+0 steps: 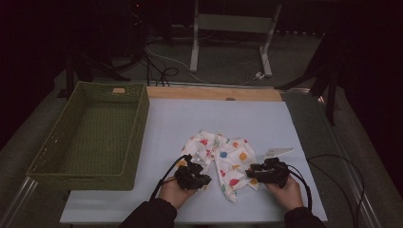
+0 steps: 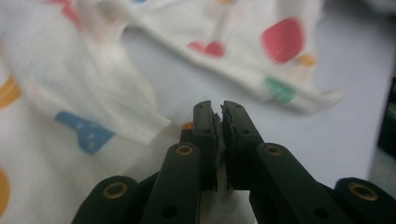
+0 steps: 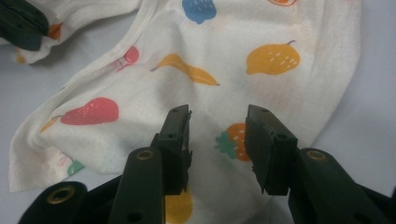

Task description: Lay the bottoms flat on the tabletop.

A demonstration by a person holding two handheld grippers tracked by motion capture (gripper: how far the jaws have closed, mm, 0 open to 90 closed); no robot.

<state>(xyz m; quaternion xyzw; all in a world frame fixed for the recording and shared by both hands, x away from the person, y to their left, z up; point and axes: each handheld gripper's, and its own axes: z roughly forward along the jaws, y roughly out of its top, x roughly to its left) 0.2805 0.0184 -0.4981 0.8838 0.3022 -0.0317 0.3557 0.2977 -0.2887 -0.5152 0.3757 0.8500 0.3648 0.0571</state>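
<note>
Left gripper (image 1: 194, 176) clamped on the fruit-print cloth (image 1: 223, 161), right gripper (image 1: 267, 173) poised open over it.

In my left gripper view the jaws sit nearly together with a sliver of white fabric pinched between them, so I read that as a grip on the cloth's near-left edge. My right gripper (image 3: 218, 135) stands about half open, jaws apart above the strawberry print, pads not pressing anything. The cloth lies crumpled on the pale blue table (image 1: 166, 123), between and just ahead of my two hands, its long run going left to right. The right gripper is right over the near-right part, so it only needs to drop and close. The green basket (image 1: 138, 123) sits off to the left, nearer my left hand.
</note>
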